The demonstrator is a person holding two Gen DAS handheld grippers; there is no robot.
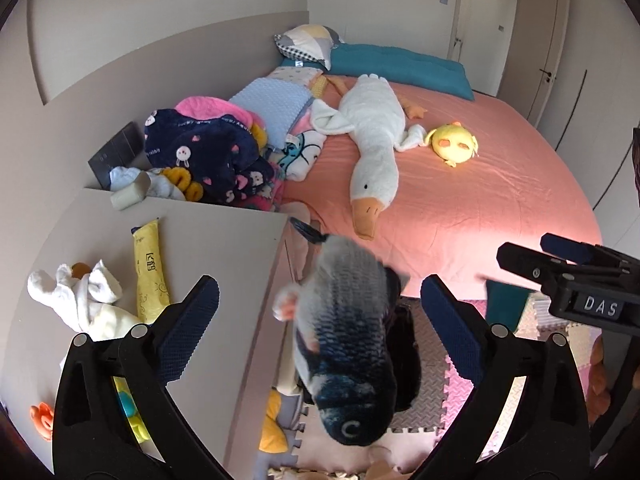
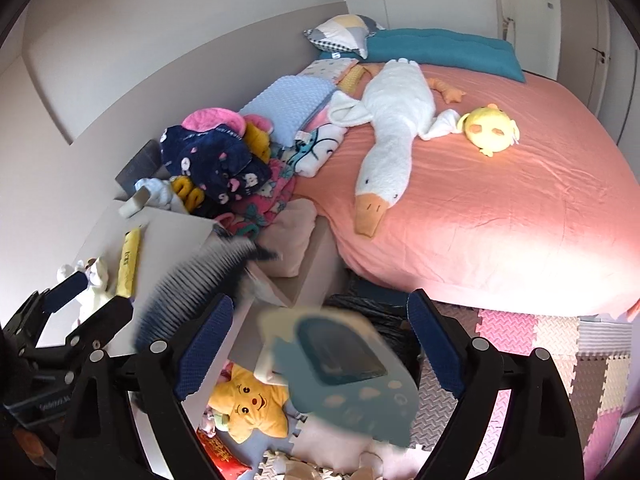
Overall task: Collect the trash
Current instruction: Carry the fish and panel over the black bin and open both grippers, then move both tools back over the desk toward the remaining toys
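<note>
My left gripper is open; a grey-blue plush fish is in mid-air between its fingers, blurred, touching neither, above a black bag on the floor. My right gripper is open; a blurred teal-and-white toy device is in mid-air between its fingers, over the same black bag. The fish's tail streaks past at the left. On the bedside cabinet lie a yellow wrapper and crumpled white tissue.
A pink bed holds a white goose plush, a yellow chick and a pile of clothes. A yellow star plush and foam mats are on the floor. An orange toy sits on the cabinet.
</note>
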